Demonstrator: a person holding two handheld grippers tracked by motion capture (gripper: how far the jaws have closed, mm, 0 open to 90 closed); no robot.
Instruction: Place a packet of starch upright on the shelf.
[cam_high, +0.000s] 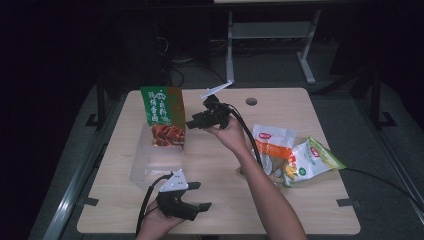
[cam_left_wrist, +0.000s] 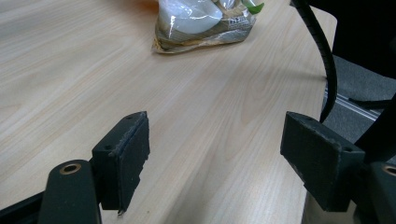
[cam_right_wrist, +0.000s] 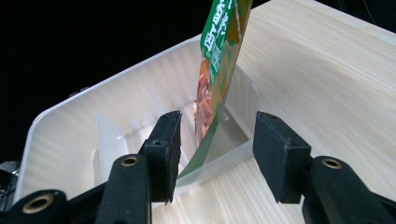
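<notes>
Dark room swallows everything beyond the table (cam_high: 215, 165). Green pouch (cam_high: 163, 116) stands in clear bin (cam_high: 150, 167), base hidden. Right gripper (cam_right_wrist: 217, 144) jaws apart, unpressed; left gripper (cam_left_wrist: 215, 158) wide, empty. Snack bags (cam_high: 292, 156) overlap.

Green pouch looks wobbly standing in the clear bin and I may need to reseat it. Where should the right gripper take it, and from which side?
Probably the upper edge of the green pouch, which stands clear above the clear bin walls. Come from the right gripper's side, jaws straddling the thin bag edge-on; it stands open beside it now. The lower part sits behind the bin wall.
</notes>
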